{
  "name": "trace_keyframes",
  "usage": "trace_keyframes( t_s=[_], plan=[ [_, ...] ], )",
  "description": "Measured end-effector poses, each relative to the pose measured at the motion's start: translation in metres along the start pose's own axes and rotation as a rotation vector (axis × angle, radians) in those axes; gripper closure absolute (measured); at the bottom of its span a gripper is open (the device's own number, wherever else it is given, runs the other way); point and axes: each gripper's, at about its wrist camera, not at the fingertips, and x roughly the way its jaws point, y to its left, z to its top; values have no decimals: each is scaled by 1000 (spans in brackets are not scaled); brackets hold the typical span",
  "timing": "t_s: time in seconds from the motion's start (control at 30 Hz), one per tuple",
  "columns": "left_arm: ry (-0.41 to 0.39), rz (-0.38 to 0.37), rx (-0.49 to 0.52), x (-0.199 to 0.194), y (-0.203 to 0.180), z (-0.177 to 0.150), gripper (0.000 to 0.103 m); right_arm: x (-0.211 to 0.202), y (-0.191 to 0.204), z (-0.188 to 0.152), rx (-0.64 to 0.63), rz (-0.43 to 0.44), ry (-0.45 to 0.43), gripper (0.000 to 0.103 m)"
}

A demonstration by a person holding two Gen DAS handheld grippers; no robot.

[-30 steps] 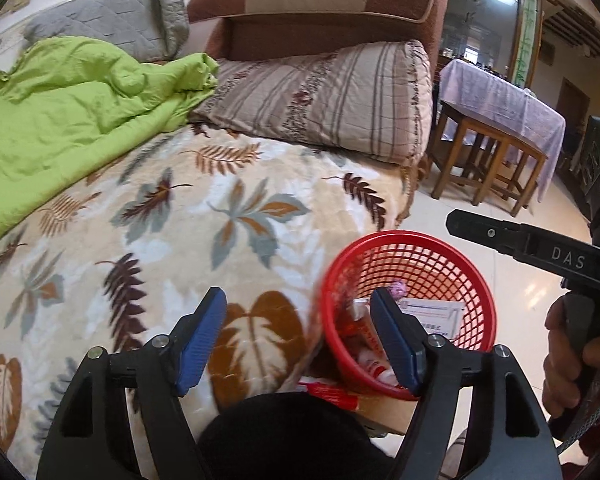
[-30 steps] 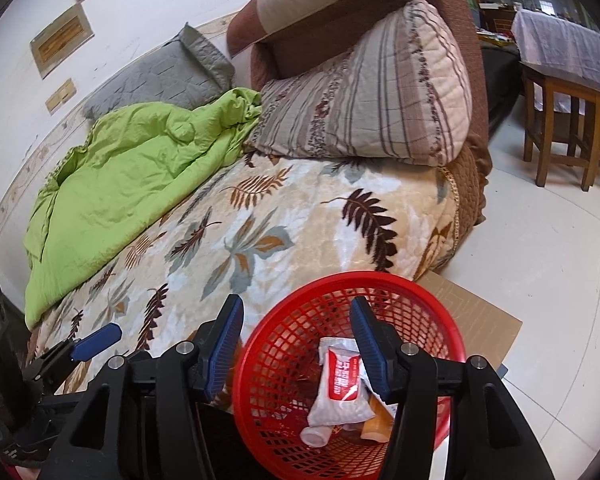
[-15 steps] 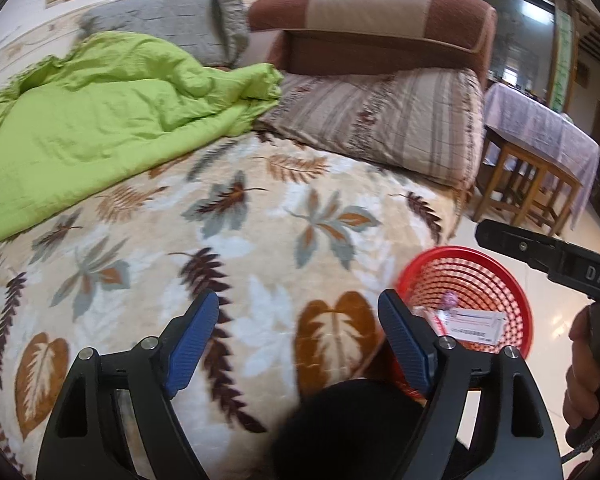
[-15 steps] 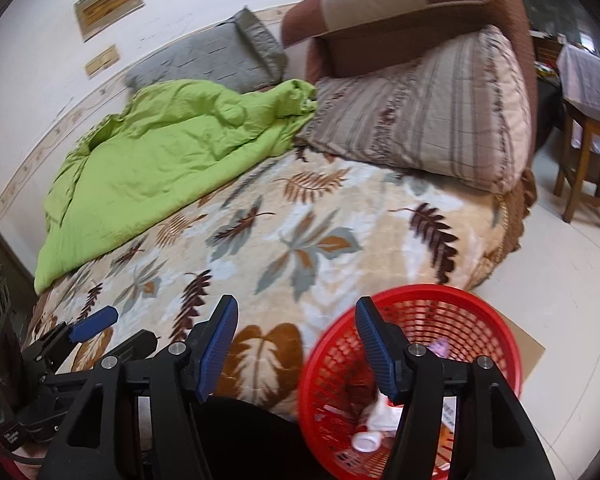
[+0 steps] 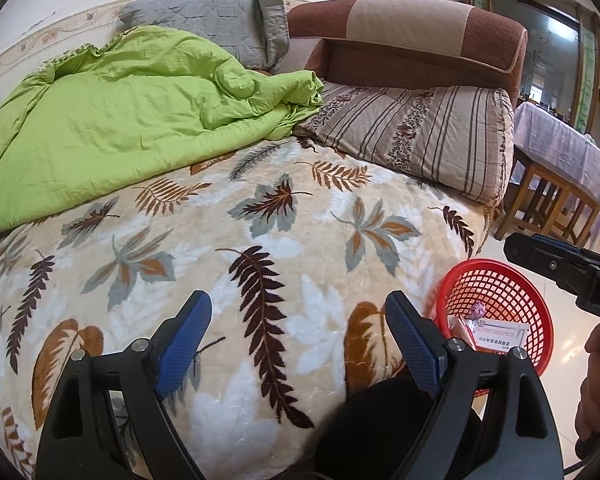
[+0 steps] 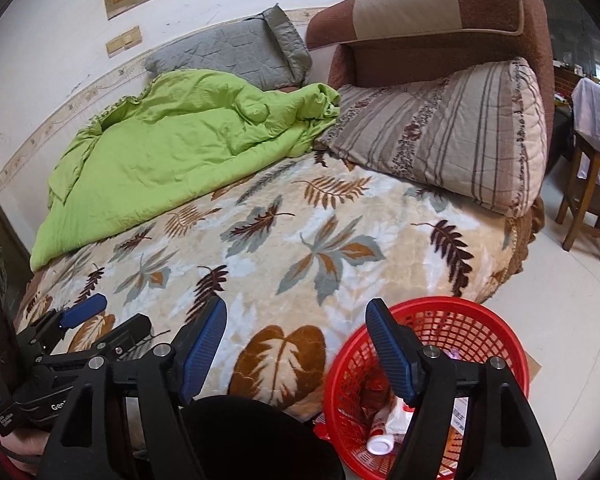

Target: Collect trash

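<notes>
A red mesh basket (image 5: 500, 292) (image 6: 452, 320) stands on the floor by the bed's near corner and holds wrappers, a white labelled packet (image 5: 500, 336) and a small white-capped tube (image 6: 380, 444). My left gripper (image 5: 296, 336) hangs open over the leaf-print blanket (image 5: 260, 248), nothing between its blue pads. My right gripper (image 6: 296, 340) is open too, its right finger over the basket's rim, empty. The right gripper also shows at the right edge of the left wrist view, held by a hand (image 5: 596, 392).
A crumpled green quilt (image 5: 132, 120) covers the bed's far left. A grey pillow (image 5: 220, 24), a striped pillow (image 5: 428, 140) and a brown cushion (image 5: 412, 40) lie at the head. A wooden table with a pale cloth (image 5: 564, 184) stands on the tiled floor at right.
Both grippers have risen and swung left, away from the basket and over the bed. The basket now sits lower right in both views. Both stay open and empty.
</notes>
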Motion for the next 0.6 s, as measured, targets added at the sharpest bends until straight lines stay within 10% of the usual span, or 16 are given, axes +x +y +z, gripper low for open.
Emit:
trace_keyframes(
  t_s=[0.23, 0.6],
  plan=[
    [-17, -4, 52, -10, -18, -7, 11, -24, -7, -27, 56, -263, -35, 12],
    [-62, 71, 140, -31, -36, -38, 5, -59, 34, -51, -81, -401, -160, 0]
  ],
)
